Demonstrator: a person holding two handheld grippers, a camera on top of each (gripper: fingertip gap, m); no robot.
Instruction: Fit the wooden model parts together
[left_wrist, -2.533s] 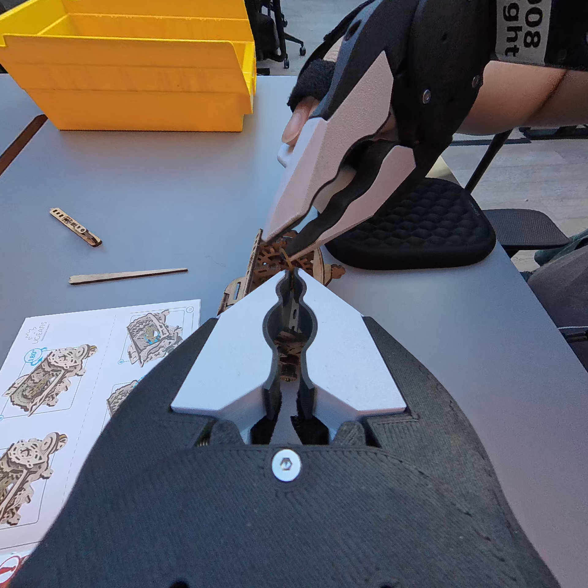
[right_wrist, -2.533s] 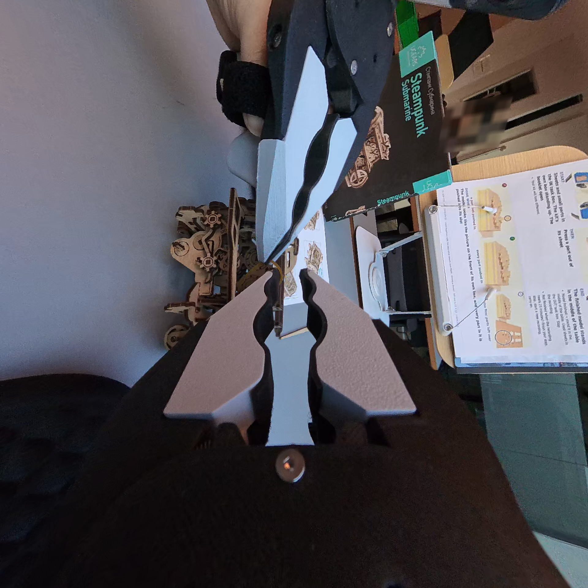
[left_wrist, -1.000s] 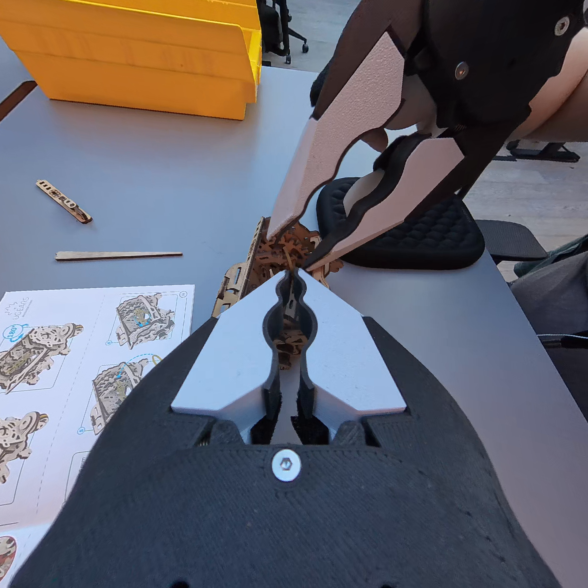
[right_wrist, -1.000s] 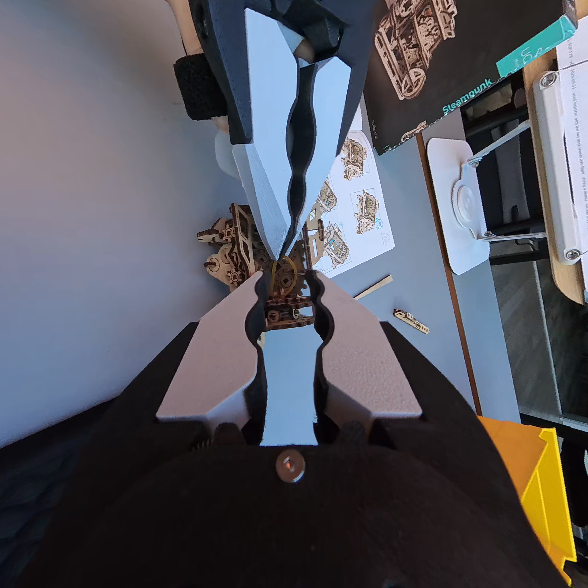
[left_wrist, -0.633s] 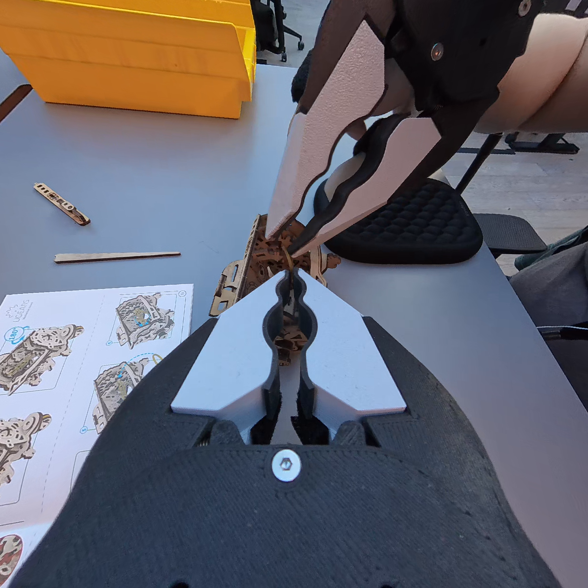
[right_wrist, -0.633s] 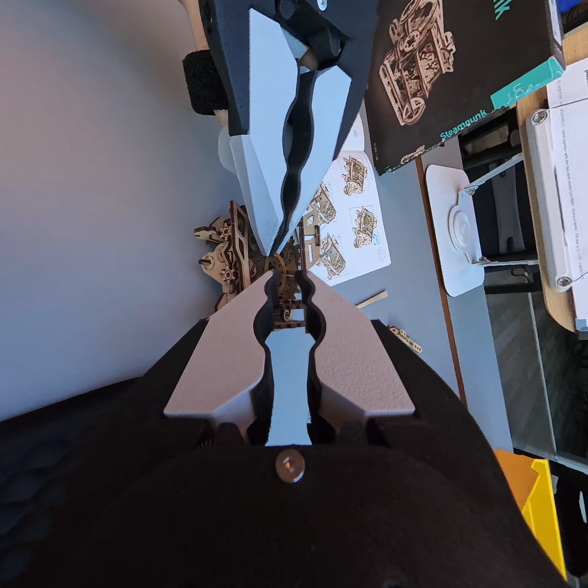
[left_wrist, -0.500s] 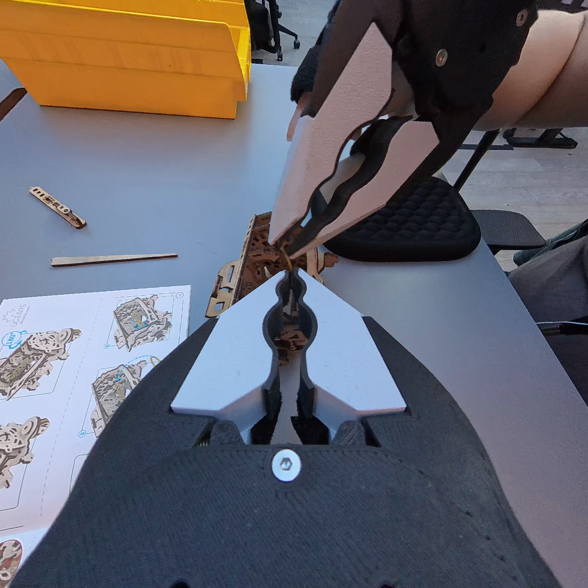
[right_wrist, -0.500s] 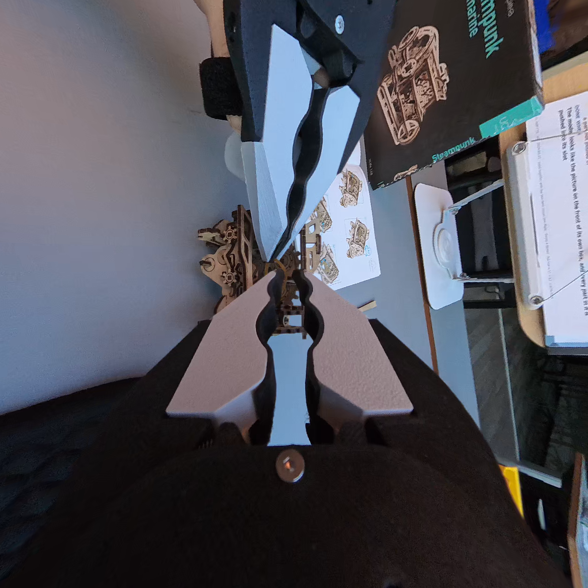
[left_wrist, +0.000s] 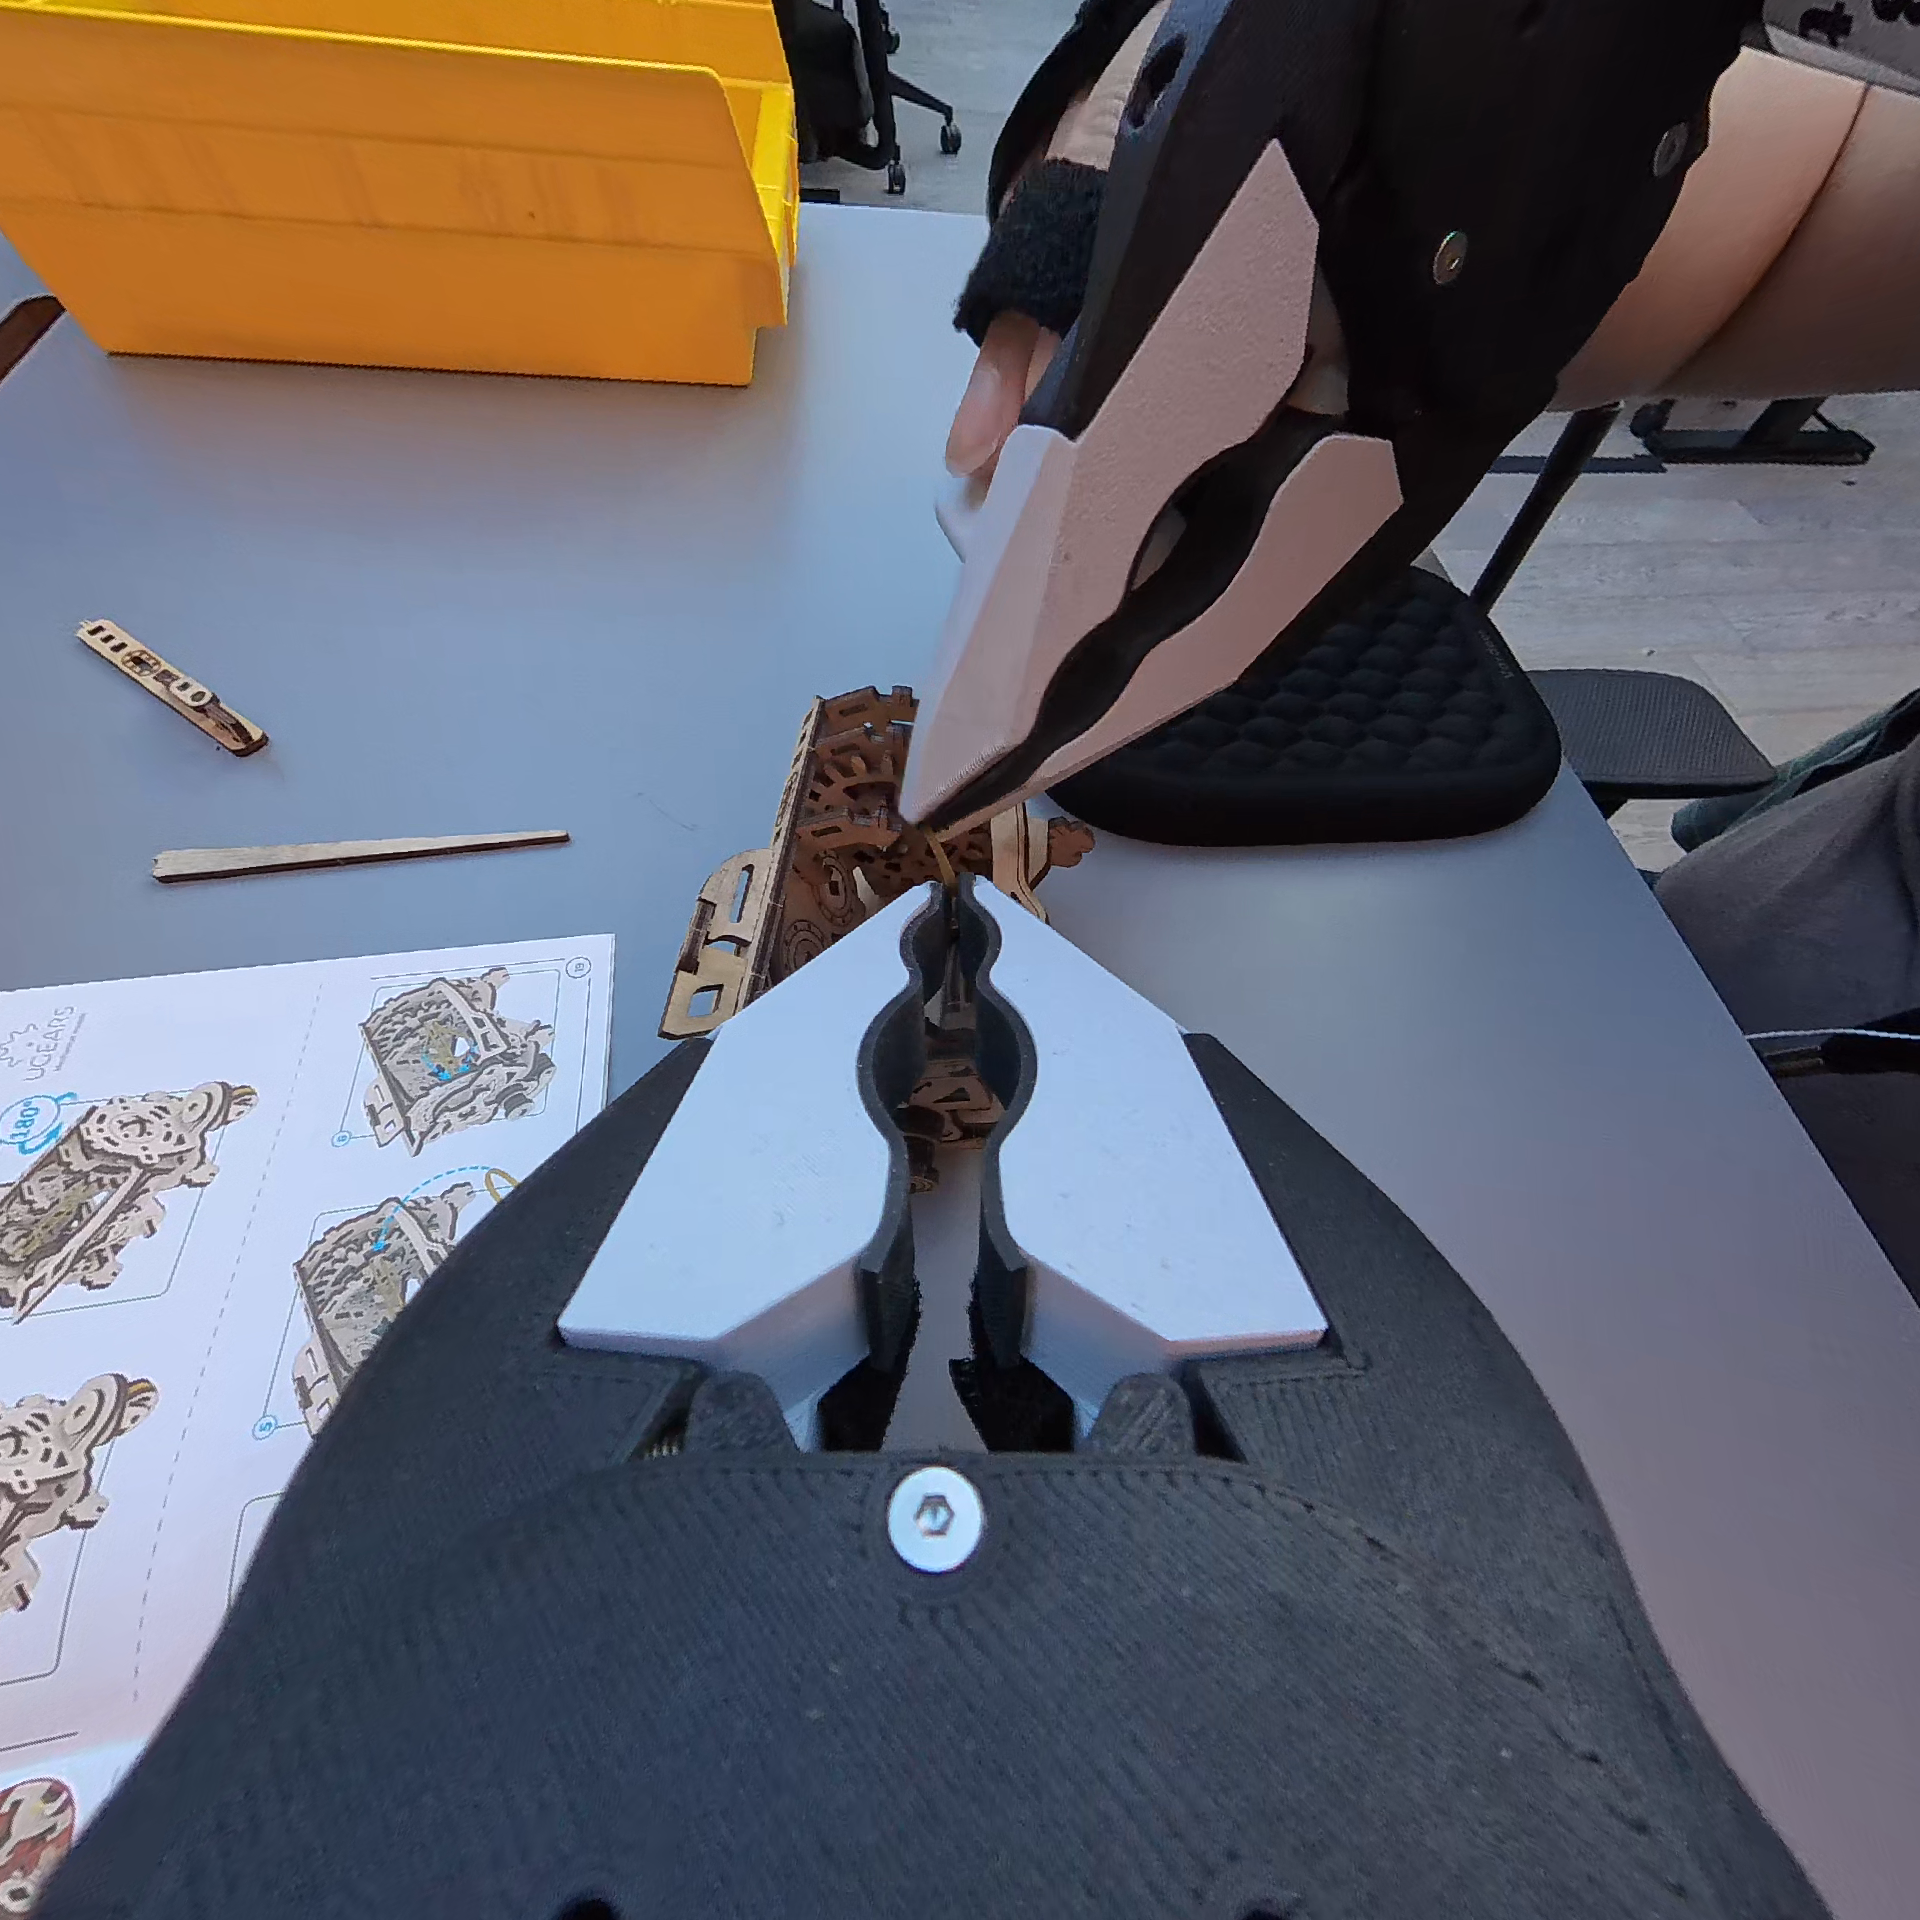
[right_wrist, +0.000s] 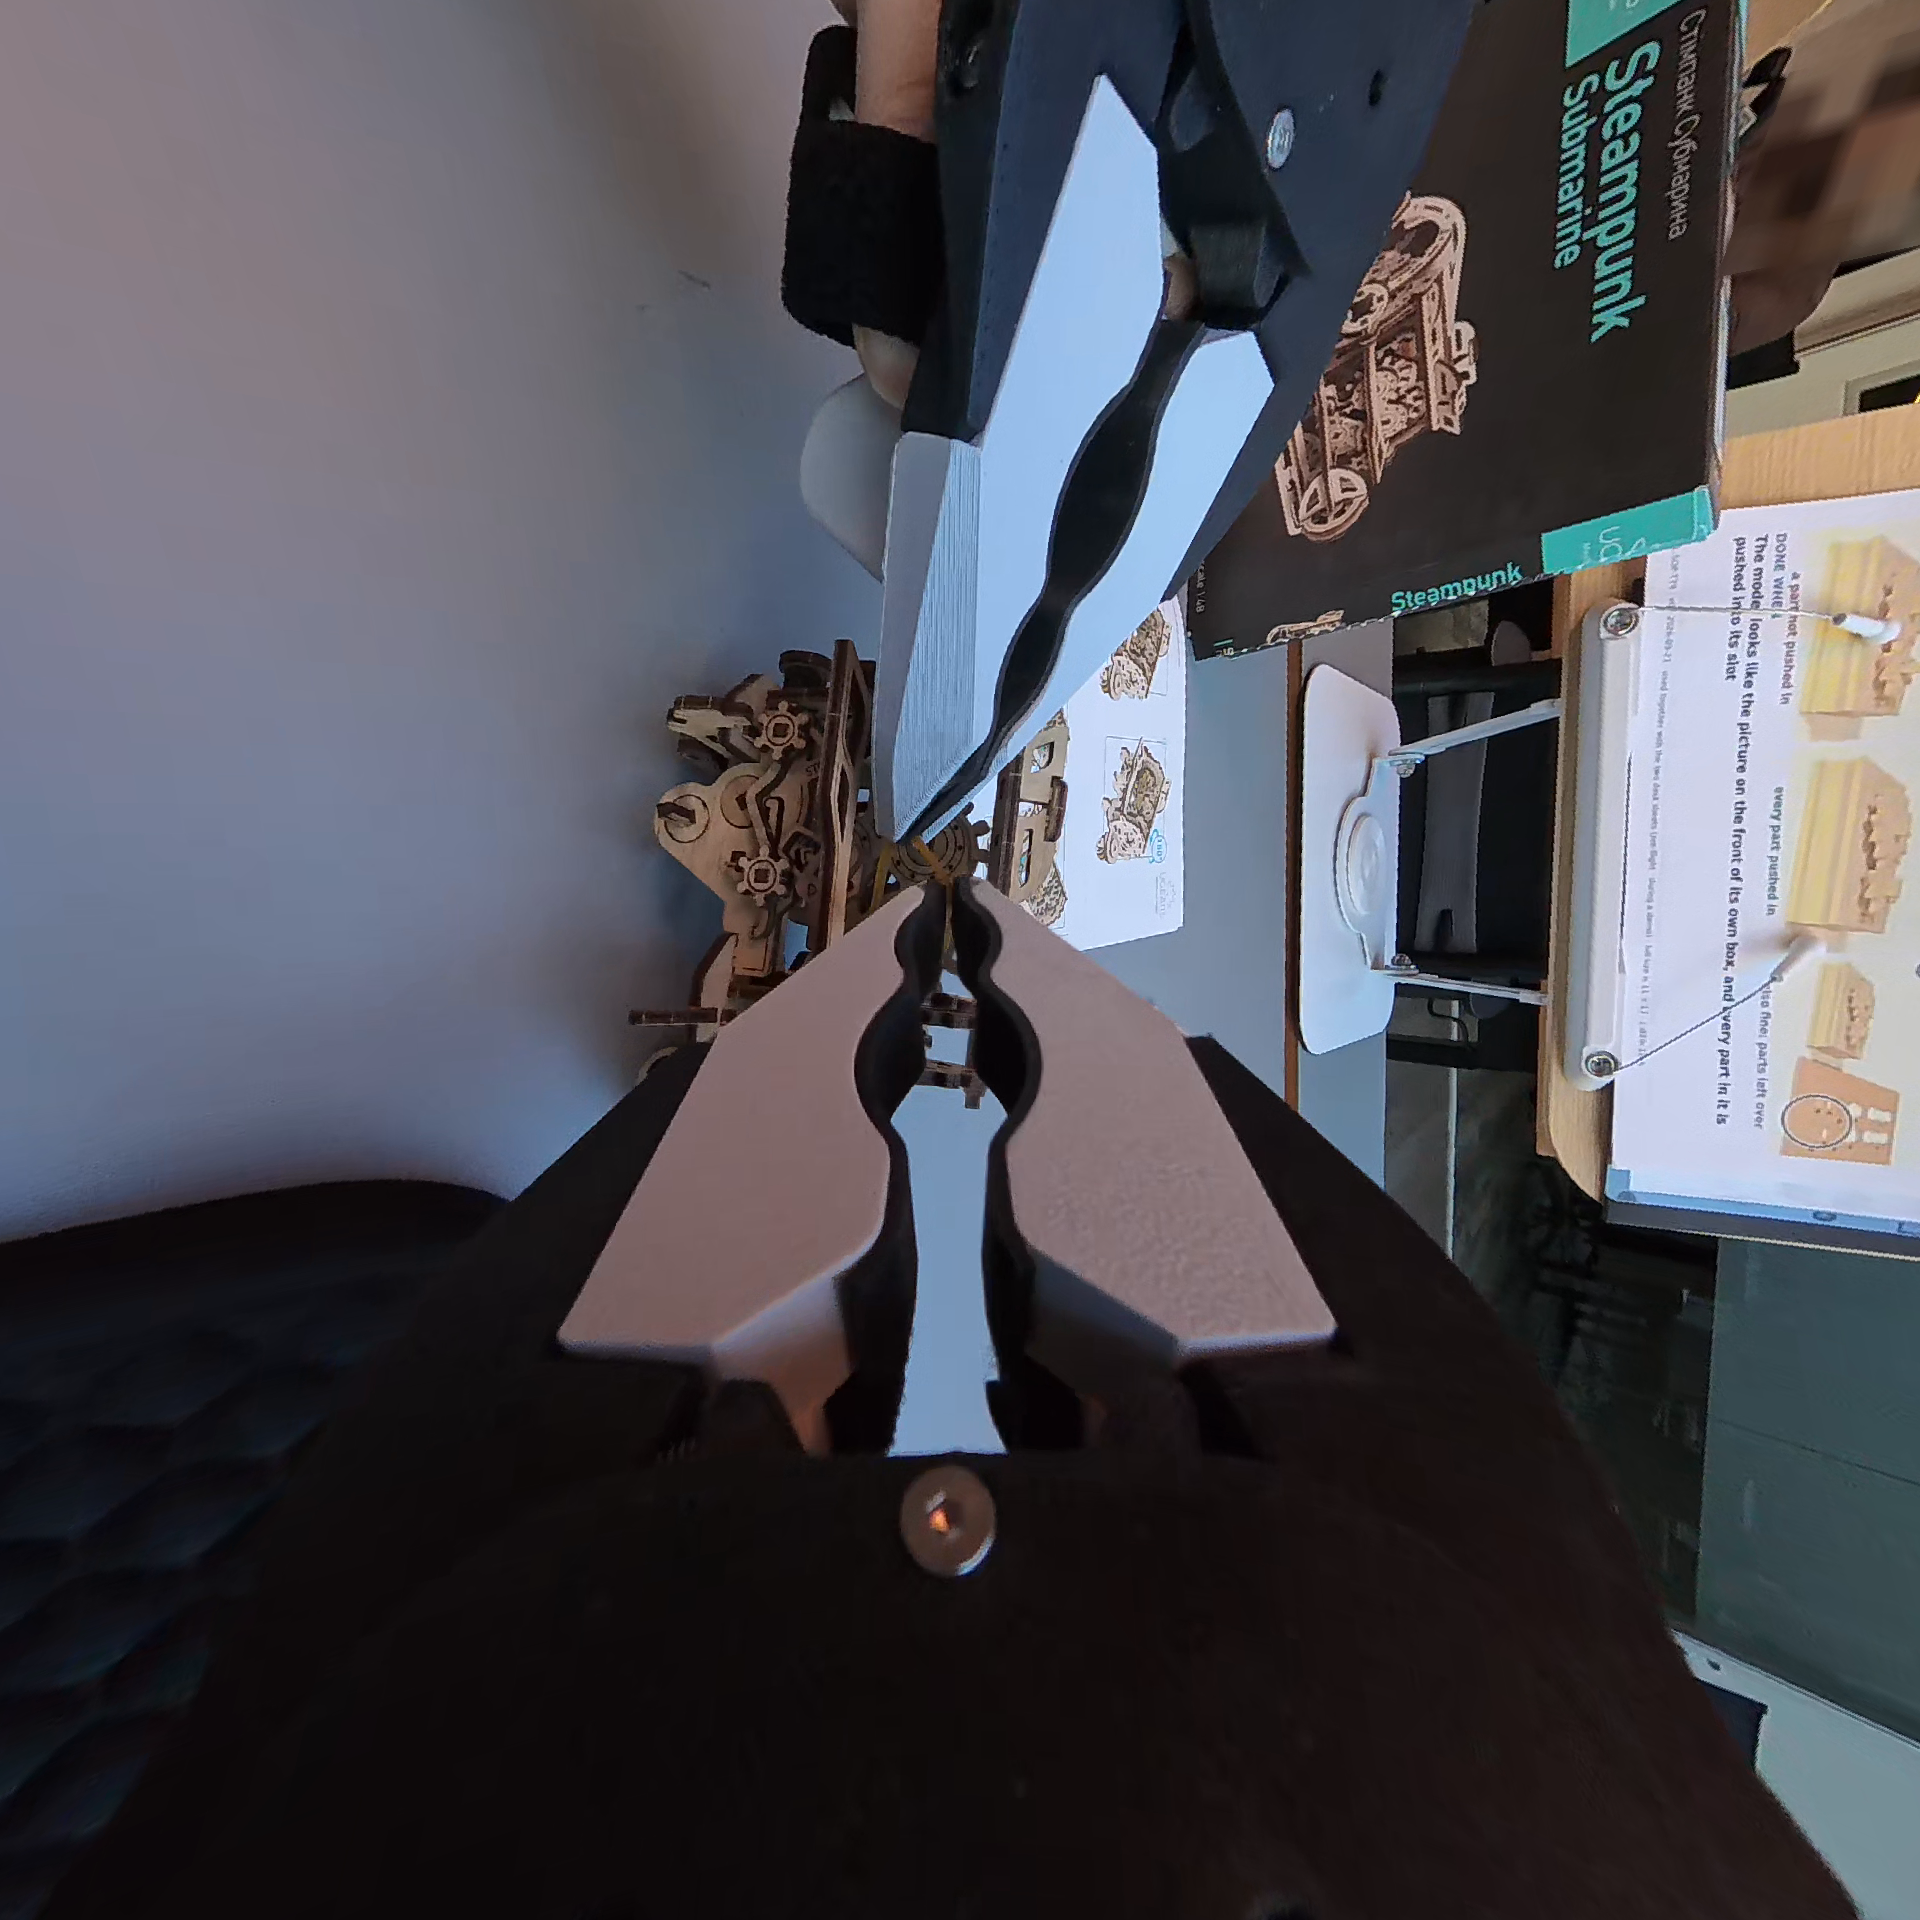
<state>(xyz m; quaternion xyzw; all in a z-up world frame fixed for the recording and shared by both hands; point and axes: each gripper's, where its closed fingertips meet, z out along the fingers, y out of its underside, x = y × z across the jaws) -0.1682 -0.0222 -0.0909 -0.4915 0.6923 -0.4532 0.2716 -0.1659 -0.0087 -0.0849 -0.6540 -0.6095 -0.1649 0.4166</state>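
A partly built wooden gear model (left_wrist: 821, 821) stands on the grey table (left_wrist: 520, 582); it also shows in the right wrist view (right_wrist: 769, 821). A thin yellow rubber band (left_wrist: 940, 860) runs over its top. My left gripper (left_wrist: 953, 891), with pale blue fingers, is shut with its tips on the band. My right gripper (right_wrist: 943, 891), with pink fingers, is shut on the same band (right_wrist: 888, 871). The two tips nearly touch above the model. The right gripper (left_wrist: 920, 816) comes down from the upper right, the left gripper (right_wrist: 906, 831) from above in the right wrist view.
A wooden strip (left_wrist: 353, 854) and a small slotted wooden part (left_wrist: 171, 686) lie at the left. An instruction sheet (left_wrist: 260, 1122) lies in front of them. Yellow bins (left_wrist: 416, 208) stand at the back, a black cushion (left_wrist: 1340, 717) at the right edge. A dark model box (right_wrist: 1507, 312) lies beyond. The grippers are tip to tip, or close to it.
My right gripper's fingers have closed from open to shut at the band and it now stands steeper. My left gripper has stayed shut in place.
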